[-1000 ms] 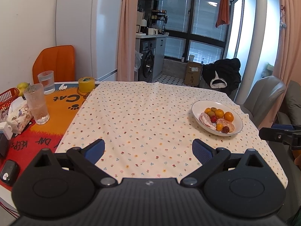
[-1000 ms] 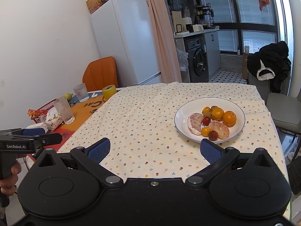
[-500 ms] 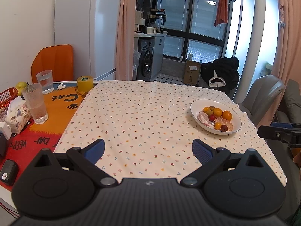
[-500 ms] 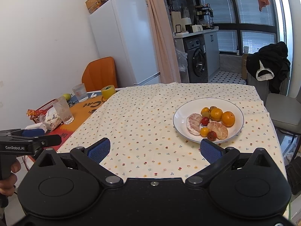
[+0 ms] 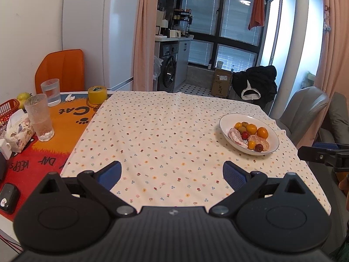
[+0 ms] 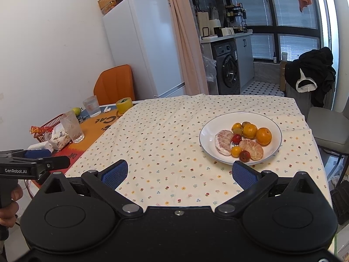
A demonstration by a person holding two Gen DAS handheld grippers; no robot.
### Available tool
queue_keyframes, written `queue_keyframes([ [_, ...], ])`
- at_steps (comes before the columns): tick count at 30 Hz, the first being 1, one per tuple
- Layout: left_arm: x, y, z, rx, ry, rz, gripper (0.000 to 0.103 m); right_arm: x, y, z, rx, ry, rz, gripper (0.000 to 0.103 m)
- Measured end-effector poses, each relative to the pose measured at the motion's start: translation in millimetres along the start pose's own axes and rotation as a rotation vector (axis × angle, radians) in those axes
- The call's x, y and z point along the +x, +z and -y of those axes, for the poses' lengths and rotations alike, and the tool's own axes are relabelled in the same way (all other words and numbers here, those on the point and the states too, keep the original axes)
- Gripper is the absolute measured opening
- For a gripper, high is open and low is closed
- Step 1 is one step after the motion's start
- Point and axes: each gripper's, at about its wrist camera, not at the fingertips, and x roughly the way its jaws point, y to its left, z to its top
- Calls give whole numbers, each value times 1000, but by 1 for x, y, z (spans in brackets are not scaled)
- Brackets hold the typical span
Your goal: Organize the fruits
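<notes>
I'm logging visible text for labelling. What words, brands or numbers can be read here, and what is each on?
"GenRobot.AI": on the left gripper body, seen from the right wrist.
"Cat", upside down, beside a paw print: on the orange mat.
"DAY" and "KEEPS", upside down: on the same mat's red part.
Labels on the cardboard box, tape roll and snack packet: too small or blurred to read.

A white plate (image 6: 207, 131) of fruit lies just beyond the right claw (image 6: 178, 173): 2 oranges (image 6: 264, 135), 2 peeled citrus pieces (image 6: 250, 149) (1 pale pink), 2 red fruits (image 6: 244, 155), several small yellow ones (image 6: 235, 151).
</notes>
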Motion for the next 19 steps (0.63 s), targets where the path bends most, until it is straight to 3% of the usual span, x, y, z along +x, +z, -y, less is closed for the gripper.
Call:
queue_keyframes([
  [19, 2, -3, 2, -1, -18, -4, 98, 2, -2, 2, 1, 1, -6, 103],
])
